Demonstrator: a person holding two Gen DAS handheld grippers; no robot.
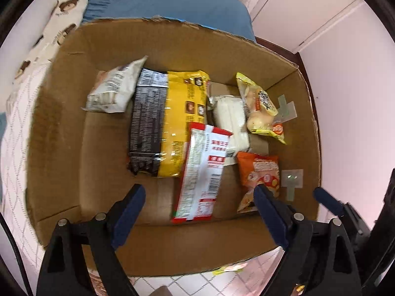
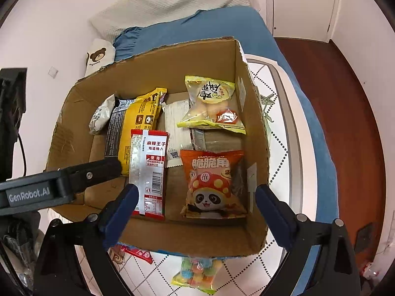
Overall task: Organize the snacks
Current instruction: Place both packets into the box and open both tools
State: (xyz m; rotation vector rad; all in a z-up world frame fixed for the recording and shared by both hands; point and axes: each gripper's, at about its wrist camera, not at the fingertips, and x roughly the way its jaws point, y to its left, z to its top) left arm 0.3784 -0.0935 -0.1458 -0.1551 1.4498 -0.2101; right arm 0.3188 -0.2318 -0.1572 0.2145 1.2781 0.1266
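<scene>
Cardboard walls frame the scene: an open box (image 2: 172,236) sits on a quilted bed cover, already holding most of the snacks, as a person hovers two handheld grippers above its near edge. Inside, a grey-white pouch (image 1: 113,88) lies at the far left, beside a long black-and-yellow pack (image 1: 167,120); a red-and-white packet (image 2: 148,170) overlaps that pack's near end, with a flat white packet (image 2: 176,123) just to its right. Along the right wall, a clear yellow-trimmed bag of buns (image 2: 212,106) rests at the far end and an orange panda-print bag (image 2: 212,182) at the near end. The left gripper (image 1: 197,197) hangs over the near middle of the box with its blue-padded jaws spread wide and nothing between them; the right gripper (image 2: 195,197) is likewise spread apart and empty, poised over the red-and-white packet and the orange bag. The left tool's black arm also crosses the right wrist view from the left. By the look of it the job is well along but unfinished: two items lie outside on the cover, just beyond the box's near wall, a small red packet (image 2: 139,254) partly hidden behind the right gripper's left jaw and a bag of multicoloured sweets (image 2: 197,273). These seem the likely remaining pickups, and the packs already inside lie overlapped rather than in tidy rows, so some straightening may also be left.
</scene>
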